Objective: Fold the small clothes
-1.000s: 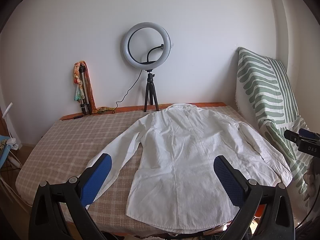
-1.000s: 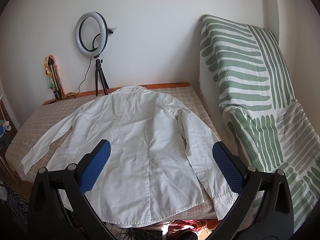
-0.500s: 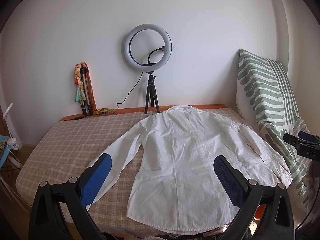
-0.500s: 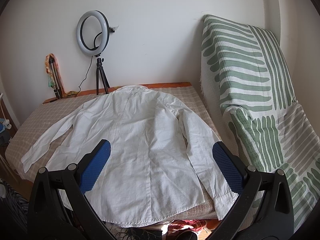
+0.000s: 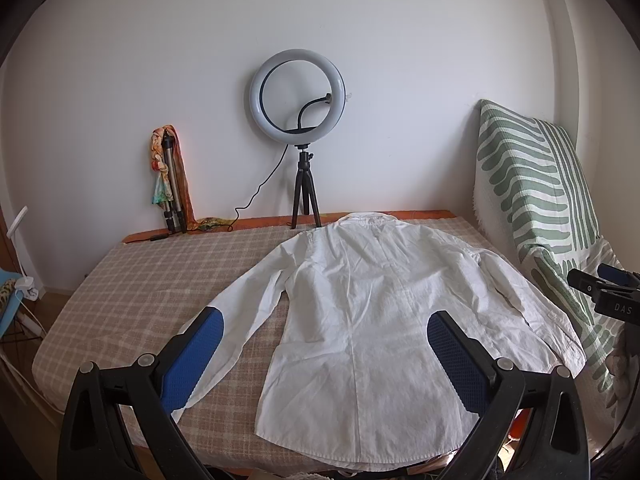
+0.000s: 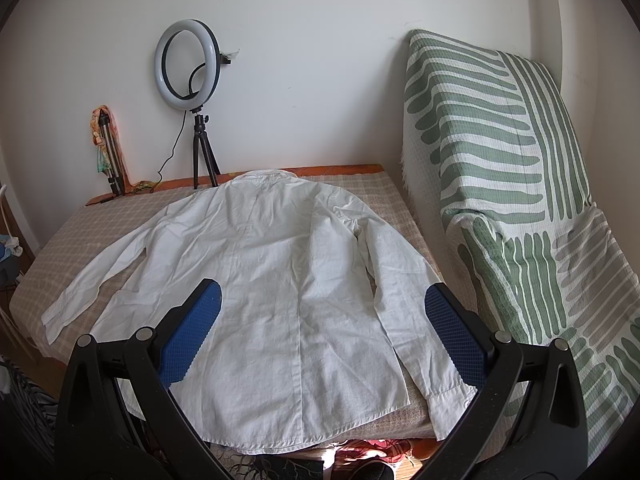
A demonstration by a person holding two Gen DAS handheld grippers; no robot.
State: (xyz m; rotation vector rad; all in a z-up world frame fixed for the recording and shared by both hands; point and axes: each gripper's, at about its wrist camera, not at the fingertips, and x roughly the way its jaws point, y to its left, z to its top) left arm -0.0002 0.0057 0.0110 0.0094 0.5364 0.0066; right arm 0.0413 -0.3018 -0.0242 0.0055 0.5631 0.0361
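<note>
A white long-sleeved shirt (image 5: 372, 304) lies flat, back up, on the checked table (image 5: 152, 280), collar at the far edge, both sleeves spread out; it also shows in the right wrist view (image 6: 272, 272). My left gripper (image 5: 322, 322) is open and empty, held above the near hem and left sleeve. My right gripper (image 6: 322, 300) is open and empty above the near right part of the shirt, its right finger by the right sleeve (image 6: 404, 300). The right gripper's tip (image 5: 600, 284) shows at the right edge of the left wrist view.
A ring light on a small tripod (image 5: 298, 120) stands at the table's far edge by the wall, with a folded tripod (image 5: 170, 184) to its left. A green-and-white striped cover (image 6: 520, 180) drapes furniture along the table's right side.
Both grippers have risen and tilted slightly, so the scene sits a little lower in both views. The shirt has not moved. Both grippers stay open.
</note>
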